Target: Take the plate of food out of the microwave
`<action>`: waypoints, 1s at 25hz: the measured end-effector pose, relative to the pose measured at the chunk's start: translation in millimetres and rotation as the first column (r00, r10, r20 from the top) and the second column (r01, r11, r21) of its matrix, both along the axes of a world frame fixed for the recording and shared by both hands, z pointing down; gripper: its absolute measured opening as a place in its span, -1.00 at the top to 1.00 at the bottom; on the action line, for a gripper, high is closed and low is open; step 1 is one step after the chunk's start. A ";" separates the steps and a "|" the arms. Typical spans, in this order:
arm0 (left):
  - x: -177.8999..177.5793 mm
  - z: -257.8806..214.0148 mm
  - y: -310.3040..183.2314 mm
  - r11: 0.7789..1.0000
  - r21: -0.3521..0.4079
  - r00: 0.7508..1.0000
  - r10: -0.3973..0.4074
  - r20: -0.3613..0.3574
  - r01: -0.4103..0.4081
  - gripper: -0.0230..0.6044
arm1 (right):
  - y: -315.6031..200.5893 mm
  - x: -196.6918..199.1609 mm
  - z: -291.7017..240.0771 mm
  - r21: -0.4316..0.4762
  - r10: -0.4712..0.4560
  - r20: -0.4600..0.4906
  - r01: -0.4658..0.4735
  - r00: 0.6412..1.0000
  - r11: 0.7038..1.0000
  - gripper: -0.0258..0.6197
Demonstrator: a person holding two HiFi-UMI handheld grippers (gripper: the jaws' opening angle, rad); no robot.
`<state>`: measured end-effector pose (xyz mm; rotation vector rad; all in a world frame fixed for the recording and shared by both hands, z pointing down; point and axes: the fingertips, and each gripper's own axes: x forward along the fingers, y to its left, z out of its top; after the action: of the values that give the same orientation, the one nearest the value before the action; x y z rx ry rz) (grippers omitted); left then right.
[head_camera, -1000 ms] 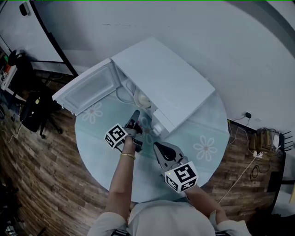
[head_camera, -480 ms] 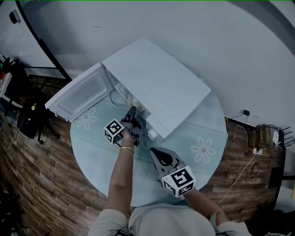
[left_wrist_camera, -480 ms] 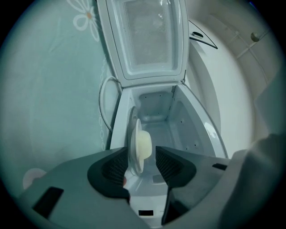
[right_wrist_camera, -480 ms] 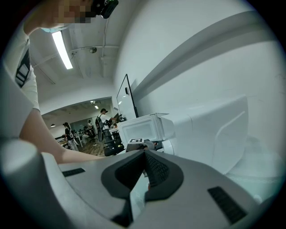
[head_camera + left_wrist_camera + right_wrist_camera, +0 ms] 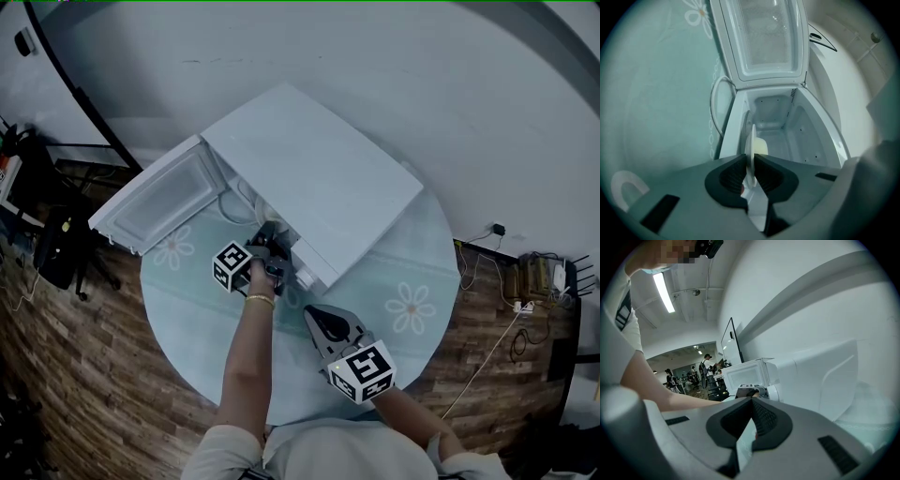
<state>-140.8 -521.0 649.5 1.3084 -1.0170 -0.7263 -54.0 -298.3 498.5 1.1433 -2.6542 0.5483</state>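
Observation:
A white microwave (image 5: 319, 178) stands on the round table (image 5: 412, 272) with its door (image 5: 164, 197) swung open to the left. Inside, a white plate (image 5: 752, 140) shows edge-on, with a pale lump of food (image 5: 761, 146) on it. My left gripper (image 5: 272, 236) is at the oven's mouth. In the left gripper view its jaws (image 5: 750, 158) are closing and both pads meet the plate's near rim. My right gripper (image 5: 314, 316) hangs over the table in front of the microwave, shut with nothing in it (image 5: 752, 399).
The table has a pale green cloth with white flowers (image 5: 410, 307). Its edge is close behind my arms. The open door overhangs the table's left side. Cables and a box (image 5: 530, 281) lie on the wooden floor at right, and a dark chair (image 5: 56, 244) at left.
My left gripper has moved forward to the microwave's opening and its jaws have come onto the plate's rim. The right gripper has stayed in about the same place.

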 end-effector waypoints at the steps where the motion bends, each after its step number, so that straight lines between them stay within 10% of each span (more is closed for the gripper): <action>1: 0.3 0.4 0.6 1.000 -0.004 1.000 -0.002 0.000 0.002 0.74 | 0.1 0.8 -0.2 0.000 0.002 0.000 -0.002 1.000 1.000 0.90; 25: -29.8 -27.5 67.5 0.999 0.022 0.998 -0.028 0.049 0.027 0.79 | 28.4 4.6 -19.7 0.044 0.029 0.009 -0.029 1.000 0.999 0.90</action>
<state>-170.6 -453.4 622.1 1.3382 -1.0720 -0.7303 -49.5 -269.9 478.8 1.1958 -2.6730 0.5028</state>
